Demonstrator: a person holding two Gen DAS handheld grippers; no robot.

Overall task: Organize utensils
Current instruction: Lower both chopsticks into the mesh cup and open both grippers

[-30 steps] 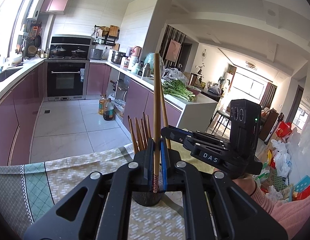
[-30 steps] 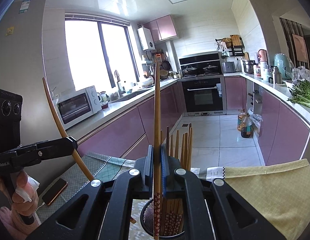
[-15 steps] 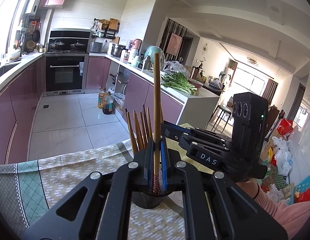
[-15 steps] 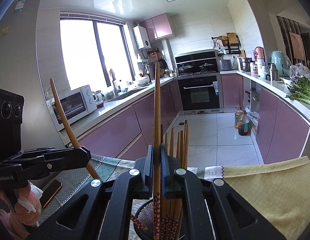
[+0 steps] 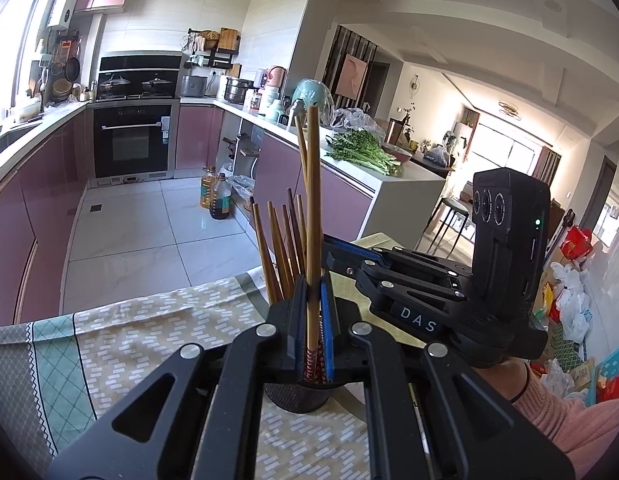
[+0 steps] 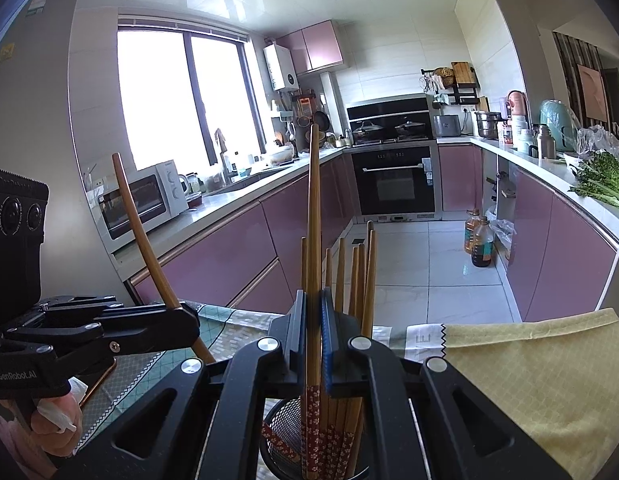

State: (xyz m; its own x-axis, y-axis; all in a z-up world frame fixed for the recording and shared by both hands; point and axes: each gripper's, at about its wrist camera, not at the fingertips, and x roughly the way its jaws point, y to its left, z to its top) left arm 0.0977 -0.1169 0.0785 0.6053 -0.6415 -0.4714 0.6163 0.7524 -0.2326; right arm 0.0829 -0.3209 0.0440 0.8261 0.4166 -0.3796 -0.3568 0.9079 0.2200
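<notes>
A: Left gripper (image 5: pixel 312 322) is clamped tight on one bamboo chopstick (image 5: pixel 312 216), standing nearly upright, its patterned end low between the pads, right above the black mesh holder (image 5: pixel 297 394).

B: And the right gripper (image 6: pixel 313 332) is pinched shut on its own chopstick (image 6: pixel 314 216), upright too, red-flowered end dipping into the holder (image 6: pixel 277 436) at six o'clock.

A: From the right camera, the left tool (image 6: pixel 189 322) sits at nine o'clock, its stick (image 6: pixel 143 236) leaning back toward eleven.

B: The holder already carries a bundle of chopsticks (image 6: pixel 355 276), tips fanned toward twelve. It stands on the patterned tablecloth (image 5: pixel 129 340).

A: A hand (image 6: pixel 55 420) grips the left handle at eight o'clock.
</notes>
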